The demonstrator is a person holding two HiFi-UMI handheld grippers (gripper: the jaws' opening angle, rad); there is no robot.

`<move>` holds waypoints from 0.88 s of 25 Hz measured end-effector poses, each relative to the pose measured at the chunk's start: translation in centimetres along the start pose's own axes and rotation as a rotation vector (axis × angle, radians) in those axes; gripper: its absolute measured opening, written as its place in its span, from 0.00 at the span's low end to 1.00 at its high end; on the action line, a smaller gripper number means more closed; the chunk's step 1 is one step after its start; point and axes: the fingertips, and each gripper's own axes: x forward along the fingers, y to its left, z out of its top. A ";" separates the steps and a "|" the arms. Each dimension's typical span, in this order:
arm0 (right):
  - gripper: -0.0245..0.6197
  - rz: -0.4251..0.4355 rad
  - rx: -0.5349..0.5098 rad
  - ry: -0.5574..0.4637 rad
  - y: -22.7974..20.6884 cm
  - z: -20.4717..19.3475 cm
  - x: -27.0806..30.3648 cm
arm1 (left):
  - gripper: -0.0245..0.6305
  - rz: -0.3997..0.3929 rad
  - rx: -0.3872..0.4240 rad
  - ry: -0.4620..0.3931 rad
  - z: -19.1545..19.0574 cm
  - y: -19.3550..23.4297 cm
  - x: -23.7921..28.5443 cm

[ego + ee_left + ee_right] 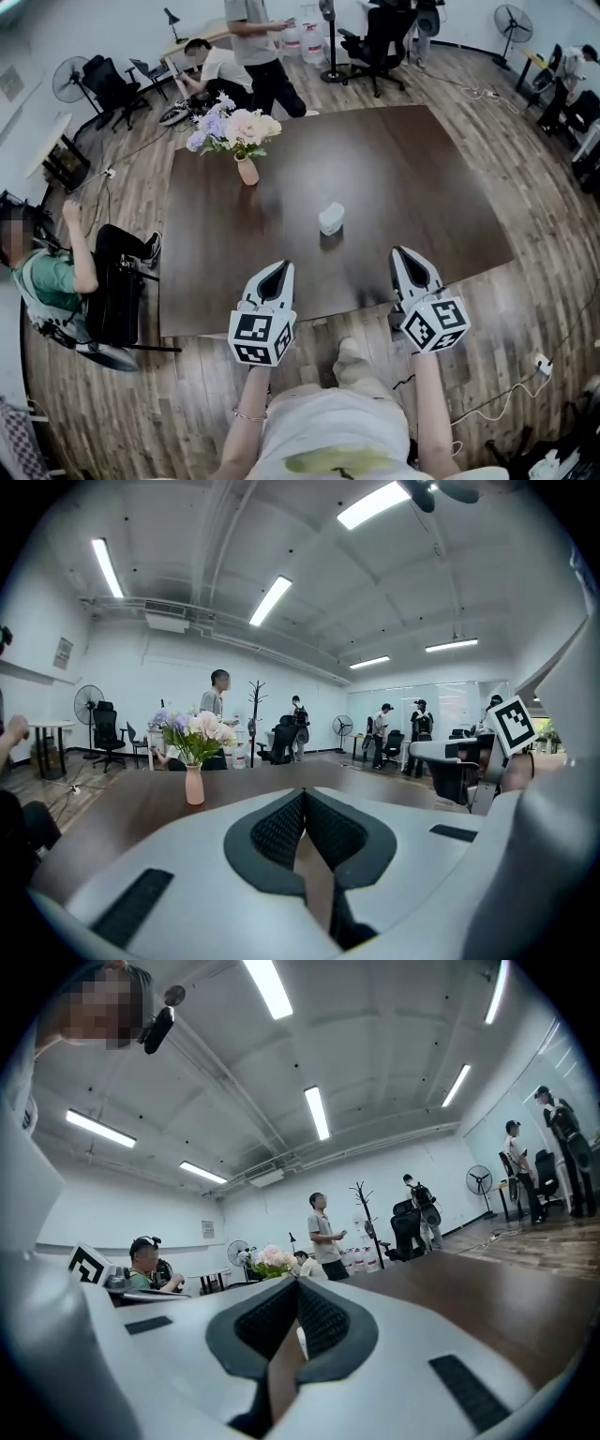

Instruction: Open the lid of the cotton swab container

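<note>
A small white cotton swab container point(331, 217) stands with its lid on near the middle of the dark brown table point(422, 187). Both grippers hover over the table's near edge, short of the container and apart from it. My left gripper point(279, 269) is shut and empty, to the container's near left; in the left gripper view its pads point(303, 794) meet. My right gripper point(403, 251) is likewise shut with nothing held, to the container's near right. In the right gripper view a white sliver of the container point(301, 1342) shows behind the closed jaws point(297, 1283).
A pink vase of flowers point(246, 169) stands on the table's far left part. A person sits beside the table's left edge point(52, 277). Further back a person stands point(258, 47), another crouches, and office chairs point(380, 37) and fans point(70, 80) stand on the wooden floor.
</note>
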 end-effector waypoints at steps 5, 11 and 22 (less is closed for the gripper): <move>0.07 0.059 0.010 0.042 -3.2 -0.1 2.9 | 0.07 0.039 0.001 0.048 -1.0 -0.2 3.9; 0.07 0.103 0.012 0.100 -5.5 -1.5 5.4 | 0.07 0.044 -0.034 0.088 -2.8 0.0 7.0; 0.07 0.093 0.016 0.179 -7.8 -4.0 9.3 | 0.07 -0.016 -0.055 0.226 -7.8 1.6 13.3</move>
